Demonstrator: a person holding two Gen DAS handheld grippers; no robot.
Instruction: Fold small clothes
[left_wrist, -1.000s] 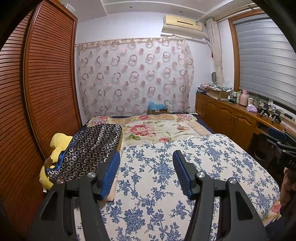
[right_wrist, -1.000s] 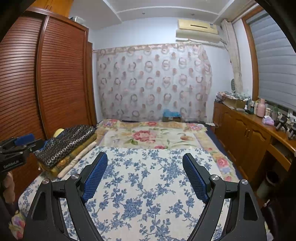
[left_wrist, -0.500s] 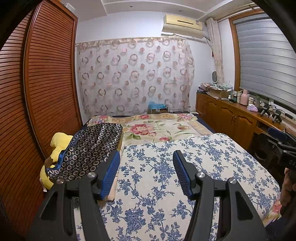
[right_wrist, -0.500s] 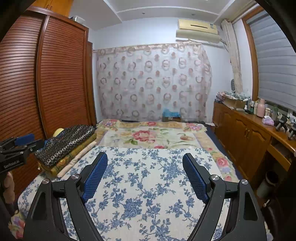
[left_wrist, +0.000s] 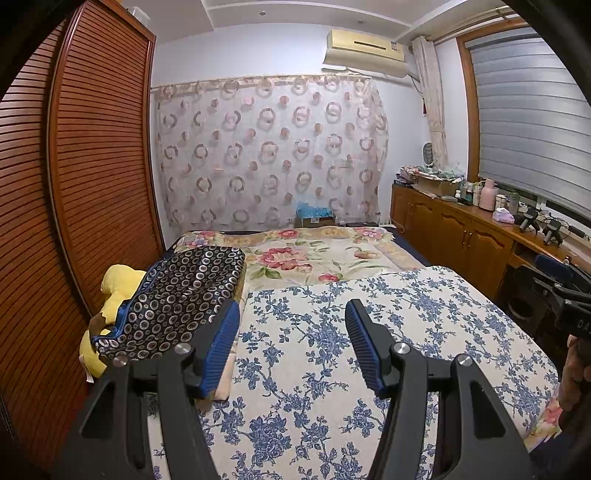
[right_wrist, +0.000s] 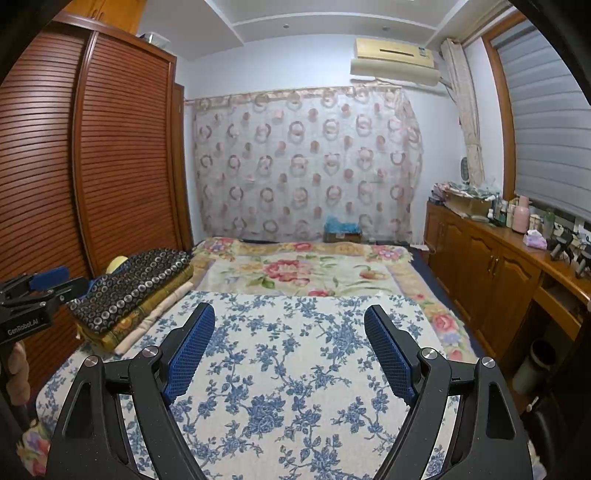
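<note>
**Both grippers idle above the bed**

Left gripper (left_wrist: 291, 339) part-open, empty; right gripper (right_wrist: 290, 345) wide, empty. Folded dark patterned cloth (left_wrist: 177, 299) lies ahead-left of both, nearer the left, long axis running away. No loose garment visible.

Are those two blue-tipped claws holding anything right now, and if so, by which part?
Nothing is held. The left gripper and the right gripper both have open jaws with only the blue-flowered bedspread showing between them.

Slatted wooden wardrobe (left_wrist: 92, 155) left; ring-patterned curtain (left_wrist: 269, 151) on far wall; wooden cabinets (left_wrist: 454, 236) right beneath grey blind (left_wrist: 532, 125).
</note>
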